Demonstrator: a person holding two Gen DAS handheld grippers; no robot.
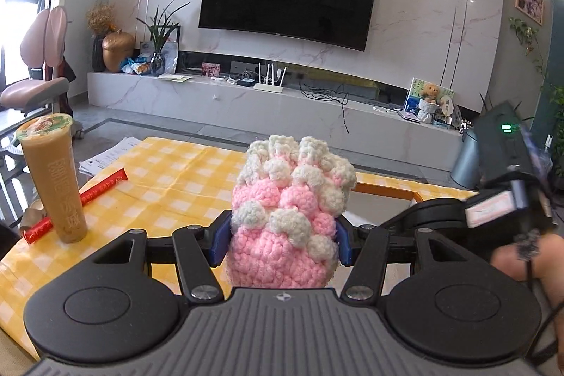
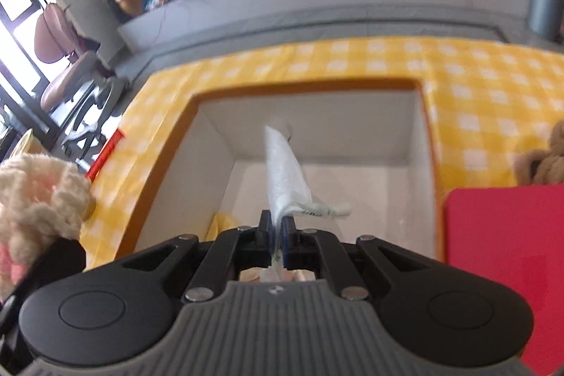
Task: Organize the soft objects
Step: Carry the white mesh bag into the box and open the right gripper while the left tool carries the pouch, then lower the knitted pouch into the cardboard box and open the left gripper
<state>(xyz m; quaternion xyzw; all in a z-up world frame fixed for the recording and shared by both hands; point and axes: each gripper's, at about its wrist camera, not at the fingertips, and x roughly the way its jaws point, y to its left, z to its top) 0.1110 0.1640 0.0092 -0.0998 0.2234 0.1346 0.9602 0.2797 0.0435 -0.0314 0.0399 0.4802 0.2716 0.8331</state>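
**Both tongs loaded, right one over the open box**

Left tongs [image 1: 282,244]: blue pads clamped on either side of a pink-and-white crochet toy [image 1: 287,210], held upright off the bench [image 1: 169,185]. Same toy shows at 9 o'clock in the right wrist view [image 2: 38,199], blurred.

Right tongs [image 2: 277,231]: pads pressed together on a thin white cloth [image 2: 283,178], which sticks up and forward from the pads, with one corner folded out toward 3 o'clock. Green print on that corner, unreadable.

Container: open box [image 2: 218,147] with orange rim and white inner walls, sitting on the yellow checked bench cover. Right tongs and the cloth sit above its opening. Inside, a small yellow bit shows at the near-left corner, about 7 o'clock of the box floor; cannot tell what it is. Rest of the visible floor is plain white.

Other things: brown plush bear [image 2: 544,157] at 3 o'clock on the bench, just beyond a red flat item [image 2: 504,252]. In the left view, a sealed drink cup [image 1: 53,178] with brown liquid stands at 9 o'clock, touching a red tube [image 1: 75,205] lying on the bench.
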